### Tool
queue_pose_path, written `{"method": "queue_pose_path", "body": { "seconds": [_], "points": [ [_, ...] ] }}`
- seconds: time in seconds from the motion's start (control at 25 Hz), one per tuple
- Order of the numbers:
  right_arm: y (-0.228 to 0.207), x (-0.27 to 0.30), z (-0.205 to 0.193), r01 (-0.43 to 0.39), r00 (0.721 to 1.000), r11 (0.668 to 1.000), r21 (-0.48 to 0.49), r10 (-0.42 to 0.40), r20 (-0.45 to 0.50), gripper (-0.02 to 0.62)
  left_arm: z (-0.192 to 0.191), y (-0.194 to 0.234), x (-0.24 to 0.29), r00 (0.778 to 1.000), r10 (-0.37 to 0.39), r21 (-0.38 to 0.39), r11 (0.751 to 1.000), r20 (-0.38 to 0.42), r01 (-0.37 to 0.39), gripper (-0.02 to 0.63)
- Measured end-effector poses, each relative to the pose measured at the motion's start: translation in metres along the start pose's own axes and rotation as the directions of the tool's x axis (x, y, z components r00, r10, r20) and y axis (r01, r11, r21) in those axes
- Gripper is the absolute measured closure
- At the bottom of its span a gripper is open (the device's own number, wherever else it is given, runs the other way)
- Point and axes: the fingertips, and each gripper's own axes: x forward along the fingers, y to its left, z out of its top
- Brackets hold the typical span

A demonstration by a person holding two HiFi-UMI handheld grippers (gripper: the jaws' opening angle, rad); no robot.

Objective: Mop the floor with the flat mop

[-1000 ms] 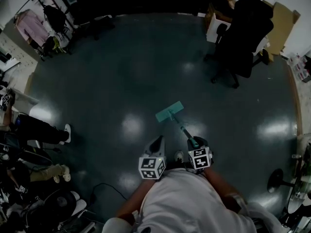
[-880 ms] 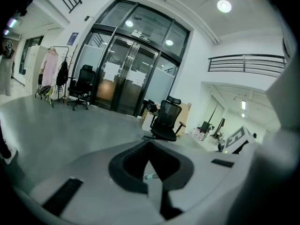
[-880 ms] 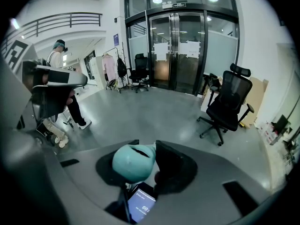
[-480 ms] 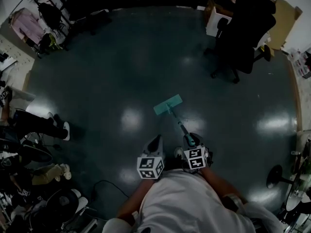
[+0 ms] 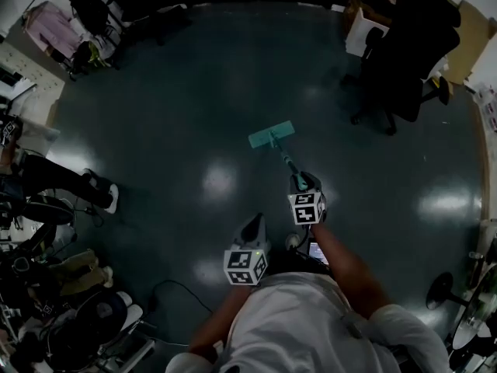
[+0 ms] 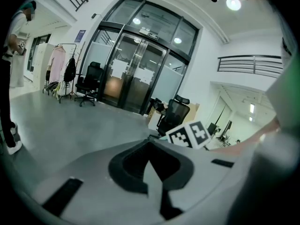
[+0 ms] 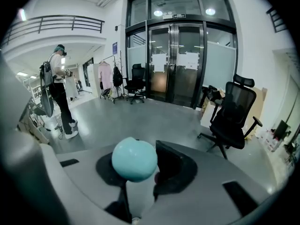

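The flat mop (image 5: 272,135) lies w/ its teal head flat on the dark glossy floor (image 5: 178,107) ahead of us. Its handle (image 5: 286,162) slants back to our right gripper (image 5: 301,183), whose jaws are clamped on it near the rounded teal end (image 7: 134,159). Our left gripper (image 5: 250,226) hangs nearer us on the left, apart from the mop, jaws together on nothing. A black office chair (image 5: 404,53) stands well off at upper right & a person (image 5: 54,183) at far left.

I see a dark head view with white light spots shining on the floor (image 5: 186,115). Both gripper views look bright, bent at the edges.
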Motion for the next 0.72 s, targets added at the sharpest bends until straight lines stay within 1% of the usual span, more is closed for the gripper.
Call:
{"method": "queue_pose_path", "body": {
  "seconds": [0.24,0.4,0.56,0.72],
  "points": [
    [-0.003,0.063,0.034,0.019,1.000,1.000,-0.017,-0.019,0.007,0.480,-0.003,0.000,-0.006,1.000,0.010,-0.018,1.000,-0.006,-0.010,0.601],
    [-0.002,0.072,0.044,0.025,1.000,0.999,-0.020,-0.025,0.001,0.481,-0.004,0.001,-0.013,1.000,0.019,-0.017,1.000,0.003,-0.019,0.601],
    [-0.006,0.045,0.035,0.015,1.000,1.000,-0.022,-0.015,-0.022,0.482,-0.001,0.000,-0.016,1.000,0.012,-0.001,1.000,0.016,-0.012,0.601],
    [-0.002,-0.022,0.002,-0.012,0.998,0.999,-0.040,0.009,-0.063,0.482,-0.001,-0.004,-0.019,1.000,-0.006,0.002,1.000,0.023,0.005,0.601]
  ]
}}
